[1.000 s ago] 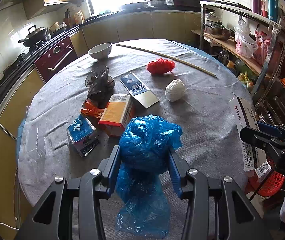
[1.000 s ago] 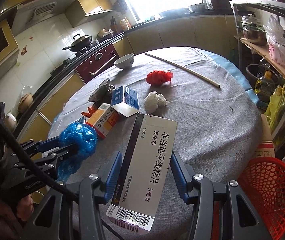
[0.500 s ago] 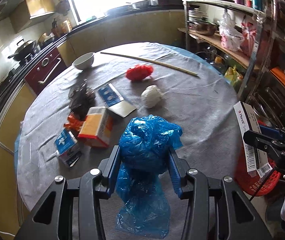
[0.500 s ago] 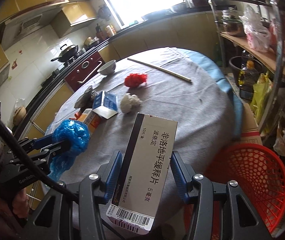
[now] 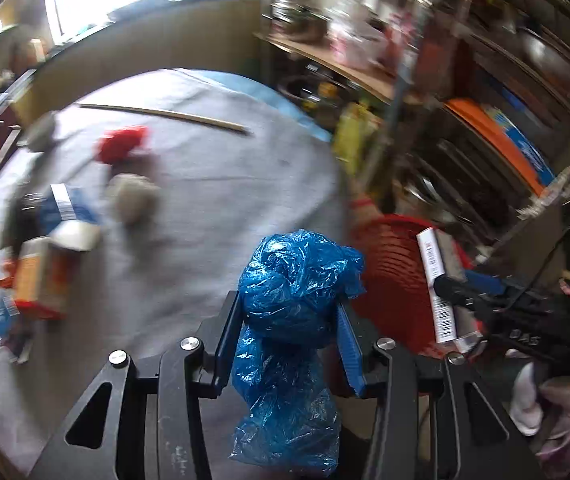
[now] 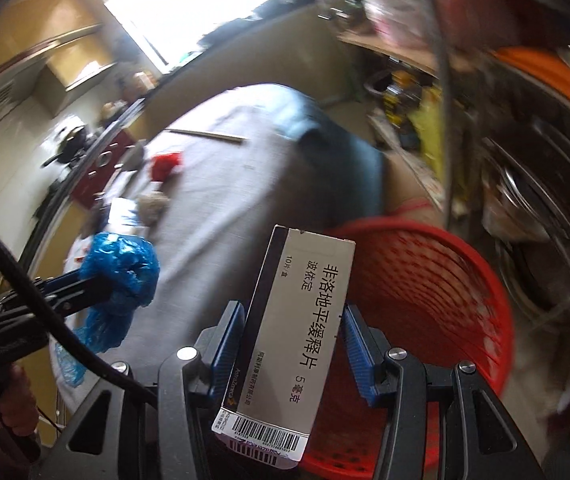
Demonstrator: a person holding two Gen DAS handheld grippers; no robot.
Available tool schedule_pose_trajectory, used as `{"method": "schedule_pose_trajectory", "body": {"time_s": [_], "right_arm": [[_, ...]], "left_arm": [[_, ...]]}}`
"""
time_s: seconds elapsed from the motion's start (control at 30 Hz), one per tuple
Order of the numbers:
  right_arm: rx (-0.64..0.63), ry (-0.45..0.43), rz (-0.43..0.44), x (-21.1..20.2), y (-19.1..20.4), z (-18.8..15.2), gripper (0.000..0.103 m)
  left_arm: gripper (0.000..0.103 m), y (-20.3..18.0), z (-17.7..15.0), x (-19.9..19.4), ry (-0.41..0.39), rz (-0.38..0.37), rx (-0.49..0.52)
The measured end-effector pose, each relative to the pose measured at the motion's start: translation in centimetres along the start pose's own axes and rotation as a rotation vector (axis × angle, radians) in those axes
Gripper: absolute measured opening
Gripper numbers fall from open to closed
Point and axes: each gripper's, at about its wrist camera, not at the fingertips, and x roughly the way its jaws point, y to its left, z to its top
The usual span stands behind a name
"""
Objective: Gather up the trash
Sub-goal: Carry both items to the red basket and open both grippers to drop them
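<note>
My left gripper (image 5: 289,312) is shut on a crumpled blue plastic bag (image 5: 293,280) and holds it near the table's right edge. My right gripper (image 6: 293,320) is shut on a grey medicine box (image 6: 297,320) with Chinese print and holds it over the rim of the red mesh basket (image 6: 437,280). The basket (image 5: 397,248) stands on the floor just right of the table. In the right wrist view the blue bag (image 6: 119,268) is to the left, over the table edge. In the left wrist view the box (image 5: 441,280) hangs over the basket.
On the grey tablecloth (image 5: 205,200) lie a red wad (image 5: 121,144), a white paper ball (image 5: 133,200), an orange carton (image 5: 41,276), a blue-and-white box (image 5: 69,208) and a long wooden stick (image 5: 165,114). Cluttered shelves (image 5: 465,100) stand close behind the basket.
Both grippers have swung right, off the table toward the red basket, still holding the bag and the box. The basket now fills the right wrist view's lower right.
</note>
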Motion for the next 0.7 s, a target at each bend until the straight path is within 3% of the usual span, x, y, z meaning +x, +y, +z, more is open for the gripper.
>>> {"method": "schedule_pose_trajectory", "body": {"time_s": [0.3,0.4,0.7], "right_arm": [[0.194,0.051,-0.046,-0.3,-7.7,-2.3,0.055],[0.217,0.072,-0.04,-0.1,-8.4,-2.3,0.055],[0.191,0.037,-0.013,-0.1,-6.7,-1.4,0.055]], "left_arm": [[0.05,-6.3,1.5,4.6,0.09,-0.124,0.073],[0.061,-6.9,1.6,5.5,0.111,-0.124,0.074],[0.062,-3.5,-0.1,2.7,0.05,-0.045,0.066]]}}
